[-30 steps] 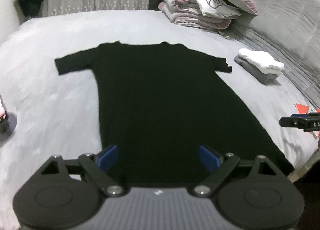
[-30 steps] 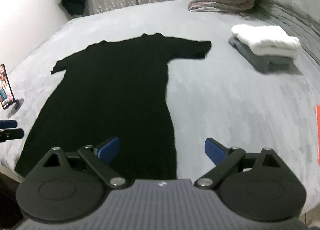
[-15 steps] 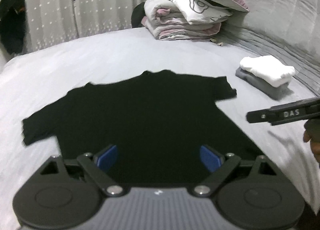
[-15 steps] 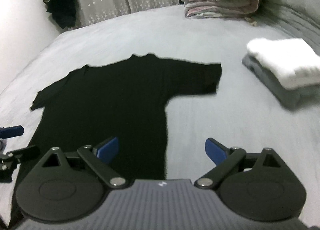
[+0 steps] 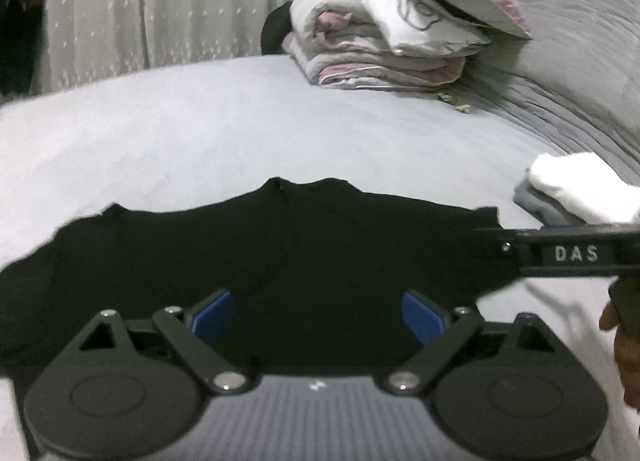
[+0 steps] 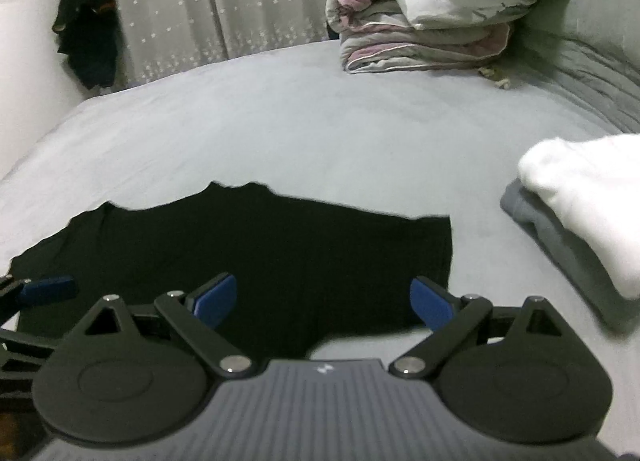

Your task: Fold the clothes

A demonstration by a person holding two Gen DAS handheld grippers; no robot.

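Two grippers hover low over the near part of a black garment point(image 5: 304, 261) lying flat on the grey bed point(image 5: 240, 133). On the left, the left gripper point(image 5: 318, 315) has its jaws wide apart over the dark cloth, holding nothing. To the right, the right gripper point(image 6: 324, 303) is likewise spread and empty, just above the right sleeve. Further right sits a folded white-and-grey stack point(image 6: 580, 221). If either pinch catches only the top layer, the fold could drag crooked and bunch.

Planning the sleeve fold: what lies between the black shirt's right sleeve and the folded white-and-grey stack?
Bare grey bedsheet separates the black shirt from the folded stack, seen in the right wrist view.
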